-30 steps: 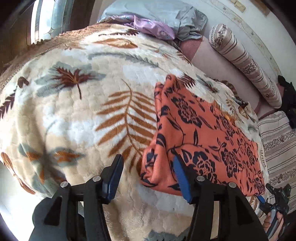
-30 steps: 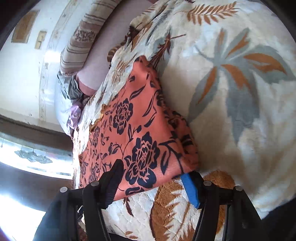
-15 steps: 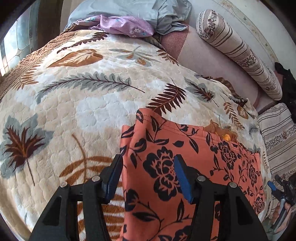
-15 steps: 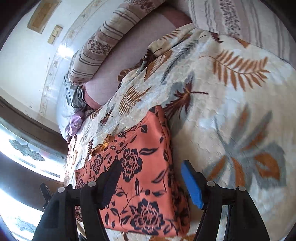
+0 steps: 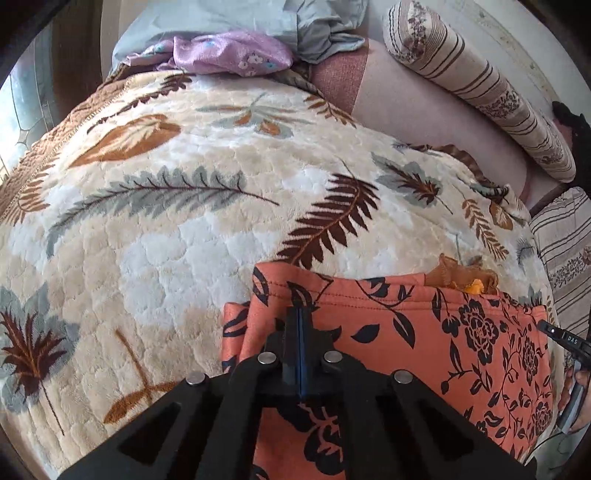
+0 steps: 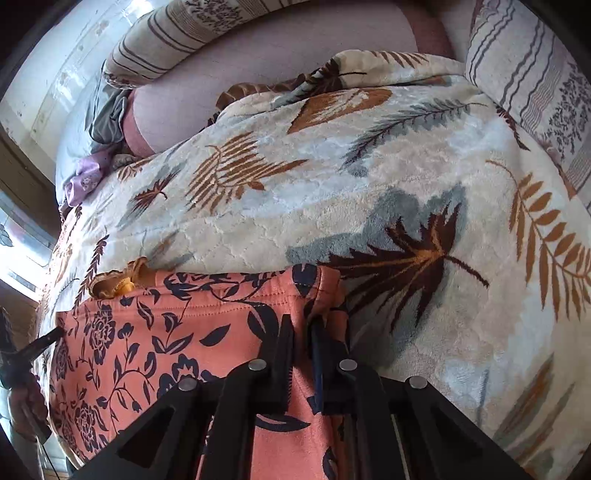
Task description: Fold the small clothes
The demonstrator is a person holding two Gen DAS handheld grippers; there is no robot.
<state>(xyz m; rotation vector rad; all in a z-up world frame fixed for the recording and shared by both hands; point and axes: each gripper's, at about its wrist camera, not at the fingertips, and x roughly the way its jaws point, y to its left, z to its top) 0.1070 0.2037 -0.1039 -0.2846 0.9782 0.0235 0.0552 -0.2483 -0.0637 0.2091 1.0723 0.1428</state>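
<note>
Orange floral-print garment [image 5: 424, 339] with stitched hem, lying flat on plush quilted leaf-patterned blanket [image 5: 177, 229], left gripper [image 5: 298, 325] pinching its left corner, right gripper [image 6: 301, 332] clamped on its right corner.

We see a bed spread with a cream plush blanket [image 5: 192, 236] patterned in brown and grey leaves — a striped bolster [image 5: 476, 85] lies against the pale wall [image 6: 55, 77]. Crumpled grey bedding [image 5: 229, 22] sits beside a window [image 5: 22, 110], where daylight floods in.
</note>
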